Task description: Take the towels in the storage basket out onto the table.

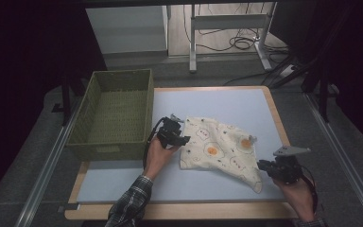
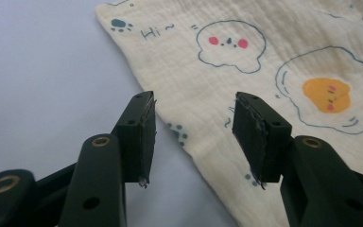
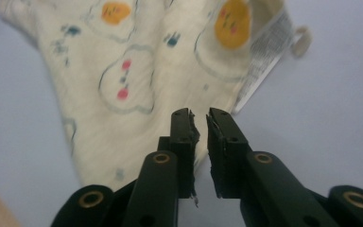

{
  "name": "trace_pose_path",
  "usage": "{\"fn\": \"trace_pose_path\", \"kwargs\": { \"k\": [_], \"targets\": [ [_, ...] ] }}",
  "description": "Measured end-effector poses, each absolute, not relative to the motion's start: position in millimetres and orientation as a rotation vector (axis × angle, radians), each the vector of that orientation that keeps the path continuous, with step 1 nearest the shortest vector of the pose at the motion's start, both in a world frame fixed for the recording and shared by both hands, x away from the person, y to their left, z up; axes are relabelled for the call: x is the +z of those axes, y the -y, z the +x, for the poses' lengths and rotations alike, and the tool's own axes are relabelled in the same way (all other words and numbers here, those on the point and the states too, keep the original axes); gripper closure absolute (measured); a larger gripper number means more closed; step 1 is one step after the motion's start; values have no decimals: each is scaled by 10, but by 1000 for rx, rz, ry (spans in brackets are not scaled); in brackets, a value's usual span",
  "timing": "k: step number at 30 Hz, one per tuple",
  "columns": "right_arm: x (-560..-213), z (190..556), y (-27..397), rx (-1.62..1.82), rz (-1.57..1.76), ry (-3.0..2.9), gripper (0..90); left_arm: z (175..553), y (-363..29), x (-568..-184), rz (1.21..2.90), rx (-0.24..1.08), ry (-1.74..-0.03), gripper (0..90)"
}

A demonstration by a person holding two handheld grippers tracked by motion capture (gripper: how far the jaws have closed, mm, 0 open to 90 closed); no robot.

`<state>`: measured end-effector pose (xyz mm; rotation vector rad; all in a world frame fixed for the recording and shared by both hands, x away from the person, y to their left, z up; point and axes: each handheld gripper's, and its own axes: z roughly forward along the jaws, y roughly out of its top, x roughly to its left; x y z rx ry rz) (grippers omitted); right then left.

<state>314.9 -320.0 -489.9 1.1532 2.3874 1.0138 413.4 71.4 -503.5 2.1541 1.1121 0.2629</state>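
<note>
- A cream cloth [image 1: 220, 149] printed with fried eggs and small faces is seen spread, somewhat rumpled, on the pale blue table top [image 1: 227, 101]; it lies right of centre, with one corner reaching toward the near right.
- The left gripper [image 1: 183, 140] is held at the cloth's left edge; in the left gripper view its jaws are seen wide apart, one over bare table and one over the cloth [image 2: 274, 61], with nothing between them.
- The right gripper [image 1: 261, 165] is held just beside the cloth's near right corner; in the right gripper view its jaws are seen almost together, a thin gap left, nothing held; a white label [image 3: 263, 52] is seen at the cloth's edge.
- A green woven basket [image 1: 87, 111] stands at the far left of the table, hollow side up.
</note>
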Motion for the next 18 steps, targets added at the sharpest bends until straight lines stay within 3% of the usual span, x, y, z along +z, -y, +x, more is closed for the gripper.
{"fn": "trace_pose_path", "kwargs": {
  "k": [18],
  "targets": [
    [-4602, 4198, 2740, 1008, 1110, -2348, 767, 4364, -689, -5120, 2131, 304, -1135, 504]
  ]
}}
